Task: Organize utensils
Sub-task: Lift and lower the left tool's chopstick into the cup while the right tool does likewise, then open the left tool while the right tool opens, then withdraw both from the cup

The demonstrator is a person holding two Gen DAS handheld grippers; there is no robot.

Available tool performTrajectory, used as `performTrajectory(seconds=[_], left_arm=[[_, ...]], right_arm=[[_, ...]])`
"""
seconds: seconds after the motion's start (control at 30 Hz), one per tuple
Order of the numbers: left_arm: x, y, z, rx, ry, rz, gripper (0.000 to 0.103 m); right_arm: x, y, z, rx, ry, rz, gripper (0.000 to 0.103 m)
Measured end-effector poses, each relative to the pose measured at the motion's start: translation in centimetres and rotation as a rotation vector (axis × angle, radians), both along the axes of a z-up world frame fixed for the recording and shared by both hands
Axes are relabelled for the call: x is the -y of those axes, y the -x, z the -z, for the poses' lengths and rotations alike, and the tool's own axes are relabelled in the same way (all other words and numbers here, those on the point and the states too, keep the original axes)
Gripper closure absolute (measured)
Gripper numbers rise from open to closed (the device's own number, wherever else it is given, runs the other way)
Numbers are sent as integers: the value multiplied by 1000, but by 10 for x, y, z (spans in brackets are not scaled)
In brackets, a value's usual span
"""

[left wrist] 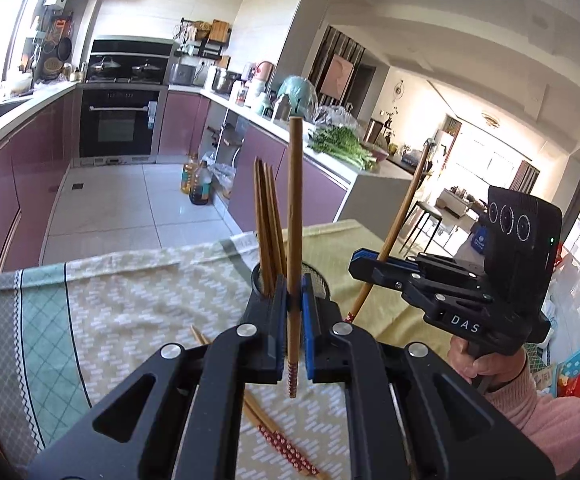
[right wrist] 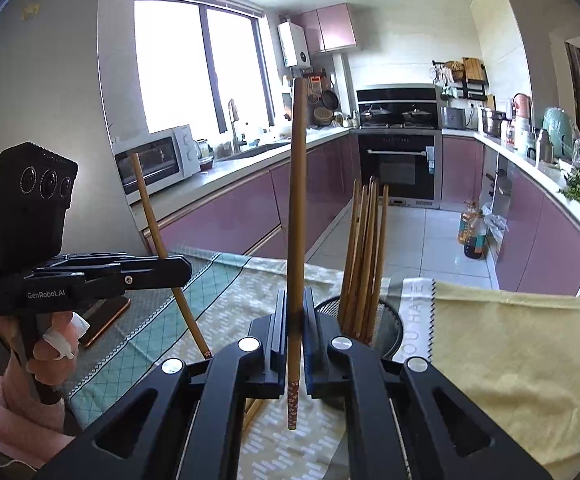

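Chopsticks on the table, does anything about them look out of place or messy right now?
Yes. Loose chopsticks lie flat on the tablecloth, not upright in the mesh holder with the others. The left gripper and right gripper each clamp one chopstick, neither yet in the holder.

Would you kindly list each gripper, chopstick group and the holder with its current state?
left gripper: shut on one chopstick, upright.
right gripper: shut on another chopstick, upright.
mesh holder: standing on the cloth, several chopsticks upright inside.
loose chopsticks: lying flat on the cloth, not yet collected.
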State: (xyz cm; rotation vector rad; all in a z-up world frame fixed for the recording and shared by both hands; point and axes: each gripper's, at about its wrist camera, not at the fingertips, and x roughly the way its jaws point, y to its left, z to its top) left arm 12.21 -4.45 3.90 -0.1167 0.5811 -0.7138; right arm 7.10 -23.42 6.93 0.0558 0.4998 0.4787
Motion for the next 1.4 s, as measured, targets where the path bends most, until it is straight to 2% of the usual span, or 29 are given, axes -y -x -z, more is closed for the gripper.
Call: performTrajectory(seconds=[0.3,0.5,0.73,1.03,1.17,1.4], left_arm=[[18,-22,-36,81,34,-5,96],[29,-35,-46,115,37,-14,96],[51,-48,-27,89,-50,-3,96],[70,-60,8,5,-177,59,96],[74,-69,18,-32,-202,72,96],[79,-87,27,-72,-218,62,95]], right_arm=[[7,-11,-31,83,6,29,97],[8,-27,-34,97,9,47,97],[6,-46,-14,49,26,65,97],[2,-61,17,-77,49,51,97],[-1,-69,28,-129,58,46,97],[1,-79,34,-158,49,67,97]])
